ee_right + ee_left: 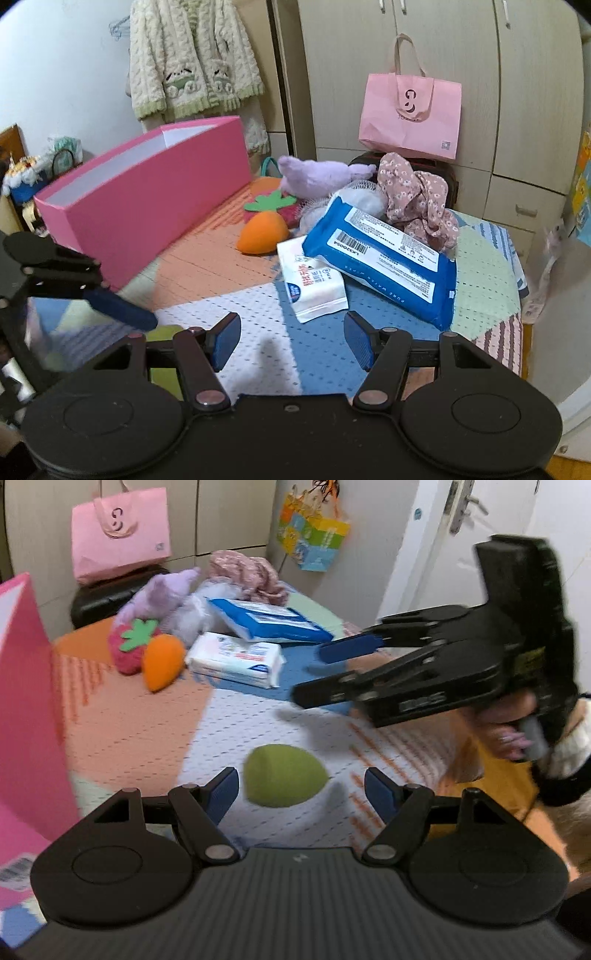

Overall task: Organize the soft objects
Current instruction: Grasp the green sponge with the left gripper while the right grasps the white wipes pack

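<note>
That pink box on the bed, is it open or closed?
Open. The pink box has no lid on top, and its white inner walls show. Whether anything lies inside, the pictures cannot tell.

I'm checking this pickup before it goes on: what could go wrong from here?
1. The left gripper stands open around the green plush; round and soft, it may squirt out as the fingers close.
2. The right gripper hangs close above the same spot, so the two could collide.
3. The blue wipes pack leans on the white pack and could slide.

Home bedroom, wardrobe (pixel 443 74), hanging cardigan (pixel 192 59)
</note>
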The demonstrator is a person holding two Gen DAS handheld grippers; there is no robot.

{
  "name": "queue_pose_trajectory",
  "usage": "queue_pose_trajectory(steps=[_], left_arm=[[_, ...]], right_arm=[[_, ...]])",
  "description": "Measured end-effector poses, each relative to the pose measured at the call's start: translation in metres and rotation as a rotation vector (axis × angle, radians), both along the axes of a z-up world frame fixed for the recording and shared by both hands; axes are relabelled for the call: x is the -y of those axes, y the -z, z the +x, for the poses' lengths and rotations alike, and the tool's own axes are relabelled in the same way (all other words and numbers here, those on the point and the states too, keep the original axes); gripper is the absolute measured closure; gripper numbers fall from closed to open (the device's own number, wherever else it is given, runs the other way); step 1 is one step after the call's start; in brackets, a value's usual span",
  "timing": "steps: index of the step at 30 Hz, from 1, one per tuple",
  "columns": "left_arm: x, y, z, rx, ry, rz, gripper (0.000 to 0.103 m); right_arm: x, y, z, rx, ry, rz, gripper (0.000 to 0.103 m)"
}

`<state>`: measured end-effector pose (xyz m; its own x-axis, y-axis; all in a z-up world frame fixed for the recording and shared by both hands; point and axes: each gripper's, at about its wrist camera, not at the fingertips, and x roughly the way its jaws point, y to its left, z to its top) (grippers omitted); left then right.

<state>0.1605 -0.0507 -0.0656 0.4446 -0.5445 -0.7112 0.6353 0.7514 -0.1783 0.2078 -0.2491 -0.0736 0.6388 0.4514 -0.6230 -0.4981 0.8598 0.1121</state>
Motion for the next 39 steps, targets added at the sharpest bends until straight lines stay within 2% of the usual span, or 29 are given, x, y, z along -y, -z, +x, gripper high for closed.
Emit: queue_pose_trajectory(steps=[4,10,14,20,23,25,34,35,37,38,39], left_arm=[[0.007,0.005,-0.002,0.036,-0.023,0.001,0.029],[0.016,0.02,-0.005,0.101,-0.065,0.048,0.029],[0.016,0.027,-0.005,0.121,-0.092,0.031,0.029],[0.017,0.029,-0.003,0.144,-0.145,0.033,0.031],[0.018,0.03,-0.006,0.166,-0.148,0.06,0.036],[0.018,0.03,-0.007,0.168,-0.144,0.058,0.05],[0.013,0.027,-0.011,0.158,-0.16,0.049,0.053],[0.012,0.026,-0.011,0.156,-0.165,0.044,0.053],[0.009,0.024,-0.012,0.152,-0.175,0.037,0.053],[0.007,0.023,-0.012,0.148,-0.182,0.033,0.053],[0.005,0.022,-0.012,0.145,-0.188,0.03,0.053]], right_arm=[[-0.007,0.008,0.006,0.021,-0.024,-0.016,0.035],[-0.007,0.016,0.023,0.017,0.004,-0.029,0.034],[-0.013,0.022,0.032,0.006,0.0,-0.034,0.03],[-0.029,0.025,0.041,0.053,-0.007,-0.102,0.029],[-0.036,0.025,0.042,0.07,-0.014,-0.118,0.029],[-0.038,0.025,0.044,0.071,-0.017,-0.116,0.029],[-0.045,0.026,0.049,0.08,-0.027,-0.11,0.029],[-0.046,0.025,0.049,0.08,-0.028,-0.112,0.03],[-0.049,0.024,0.047,0.088,-0.036,-0.122,0.042],[-0.051,0.024,0.044,0.092,-0.041,-0.126,0.054],[-0.052,0.023,0.042,0.094,-0.041,-0.128,0.056]])
